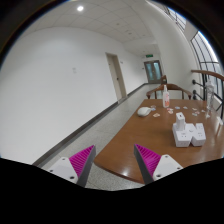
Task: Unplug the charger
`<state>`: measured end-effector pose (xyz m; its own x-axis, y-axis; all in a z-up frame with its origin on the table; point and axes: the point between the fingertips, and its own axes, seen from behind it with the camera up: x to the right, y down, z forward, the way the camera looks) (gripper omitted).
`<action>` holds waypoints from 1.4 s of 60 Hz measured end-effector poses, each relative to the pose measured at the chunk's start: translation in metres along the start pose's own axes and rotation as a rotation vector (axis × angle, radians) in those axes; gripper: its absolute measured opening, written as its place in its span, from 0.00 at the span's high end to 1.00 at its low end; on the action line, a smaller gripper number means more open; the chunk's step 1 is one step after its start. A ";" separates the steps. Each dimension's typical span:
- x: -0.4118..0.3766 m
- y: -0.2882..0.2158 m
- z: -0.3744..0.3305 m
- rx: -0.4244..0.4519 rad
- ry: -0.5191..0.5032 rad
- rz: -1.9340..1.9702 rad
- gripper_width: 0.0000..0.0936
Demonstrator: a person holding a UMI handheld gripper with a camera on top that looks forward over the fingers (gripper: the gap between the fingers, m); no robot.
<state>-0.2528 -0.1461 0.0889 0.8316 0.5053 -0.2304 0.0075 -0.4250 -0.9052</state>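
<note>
The gripper hangs in the air off the near end of a long wooden table, its two fingers spread well apart with nothing between them; the magenta pads face each other across an empty gap. Held back like this, it looks to be surveying the table before going in, which I take to mean the task has barely begun.

Toward the right edge of the table sits a cluster of small white boxes, and one of these blocky white shapes may be the charger, though I cannot tell which, and I can make out no cable or socket. Further along the table lie a white dish-like thing and a bottle, with chairs drawn up at the far side.

The table is glossy brown, catching the light. Around it is a bare, white-walled room with a grey floor, a door in the far wall and windows on the right.
</note>
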 end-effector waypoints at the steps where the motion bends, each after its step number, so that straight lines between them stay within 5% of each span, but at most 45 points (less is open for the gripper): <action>1: 0.002 0.000 -0.001 0.003 0.004 -0.004 0.15; 30: 0.244 -0.049 0.024 0.044 0.458 -0.057 0.17; 37: 0.278 -0.051 0.051 0.018 0.479 -0.059 0.18; 45: 0.286 -0.055 0.087 0.005 0.427 -0.094 0.31; 50: 0.284 -0.048 0.100 -0.022 0.425 -0.147 0.79; 59: 0.284 -0.050 0.101 -0.002 0.432 -0.152 0.92; 68: 0.281 -0.052 0.098 -0.013 0.412 -0.123 0.93; 75: 0.273 -0.131 0.053 0.162 0.429 -0.127 0.93; 84: 0.288 -0.177 -0.011 0.200 0.490 -0.139 0.93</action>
<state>-0.0082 0.0660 0.1866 0.9920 0.1172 0.0464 0.0698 -0.2042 -0.9764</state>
